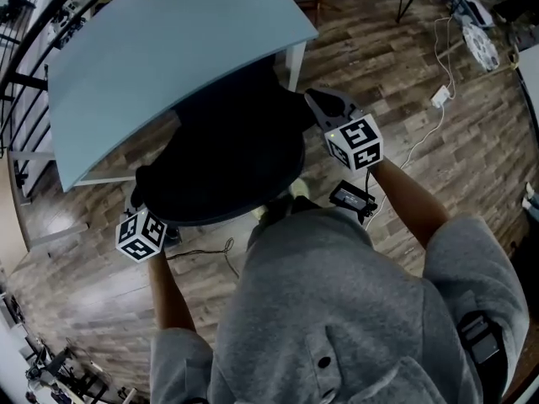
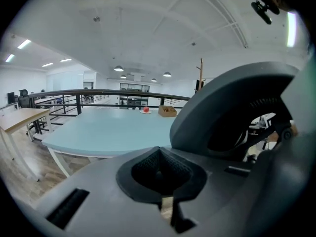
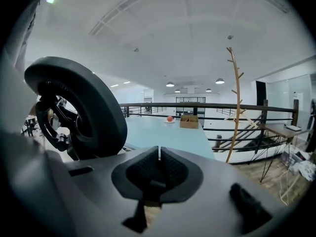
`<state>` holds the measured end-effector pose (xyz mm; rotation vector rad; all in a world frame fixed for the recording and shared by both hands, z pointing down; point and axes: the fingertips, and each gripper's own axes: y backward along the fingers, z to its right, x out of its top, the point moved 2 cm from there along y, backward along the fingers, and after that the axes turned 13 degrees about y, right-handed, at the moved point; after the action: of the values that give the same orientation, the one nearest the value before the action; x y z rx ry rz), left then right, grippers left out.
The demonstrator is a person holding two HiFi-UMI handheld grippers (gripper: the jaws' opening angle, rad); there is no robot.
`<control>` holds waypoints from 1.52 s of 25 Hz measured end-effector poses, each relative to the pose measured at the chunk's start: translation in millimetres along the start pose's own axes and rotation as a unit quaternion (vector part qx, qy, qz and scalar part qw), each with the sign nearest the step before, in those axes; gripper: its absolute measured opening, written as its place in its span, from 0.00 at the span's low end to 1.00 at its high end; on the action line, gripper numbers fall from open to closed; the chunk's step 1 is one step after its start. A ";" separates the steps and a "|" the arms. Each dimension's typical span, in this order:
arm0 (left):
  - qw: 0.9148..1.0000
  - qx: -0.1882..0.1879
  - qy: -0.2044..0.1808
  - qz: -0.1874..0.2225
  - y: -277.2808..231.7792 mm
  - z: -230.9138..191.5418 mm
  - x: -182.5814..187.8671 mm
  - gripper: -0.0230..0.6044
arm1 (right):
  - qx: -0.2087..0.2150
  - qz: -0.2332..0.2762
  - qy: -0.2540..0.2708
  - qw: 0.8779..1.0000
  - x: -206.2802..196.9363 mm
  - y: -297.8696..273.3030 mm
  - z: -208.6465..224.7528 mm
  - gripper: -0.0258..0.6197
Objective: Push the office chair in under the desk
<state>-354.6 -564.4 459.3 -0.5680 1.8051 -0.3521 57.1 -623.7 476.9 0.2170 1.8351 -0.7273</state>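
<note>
In the head view the black office chair (image 1: 223, 162) stands with its front part beneath the light blue desk (image 1: 168, 49). My left gripper (image 2: 158, 150) is at the chair's left edge, its marker cube (image 1: 141, 234) low on the left. My right gripper (image 3: 159, 151) is at the chair's right edge, beyond its cube (image 1: 354, 143). Both pairs of jaws are shut with nothing between them. A curved chair part (image 2: 232, 112) fills the right of the left gripper view. A rounded black chair part (image 3: 79, 107) stands at the left of the right gripper view.
A black power adapter (image 1: 354, 197) and cables lie on the wood floor by my right arm, and a white plug (image 1: 440, 98) farther right. A black railing (image 1: 25, 23) runs behind the desk. A red object (image 3: 170, 118) and a cardboard box (image 3: 188, 121) sit on the desk; a wooden coat stand (image 3: 236, 102) is to the right.
</note>
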 end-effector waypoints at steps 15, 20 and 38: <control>0.999 0.023 -0.021 -0.006 -68.9 12.9 29.9 0.06 | 0.006 0.017 0.009 1.000 8.3 -80.8 69.2 0.09; 0.999 0.028 -0.024 -0.002 -88.6 14.9 44.7 0.06 | 0.009 0.023 0.009 1.000 14.0 -106.2 87.8 0.09; 0.996 0.066 -0.033 0.056 -99.3 4.0 60.2 0.06 | -0.028 0.028 -0.005 0.999 21.3 -120.0 91.9 0.09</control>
<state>-344.6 -680.2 459.9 -0.3808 1.7276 -0.3684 64.1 -776.0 482.9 0.2264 1.8309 -0.6364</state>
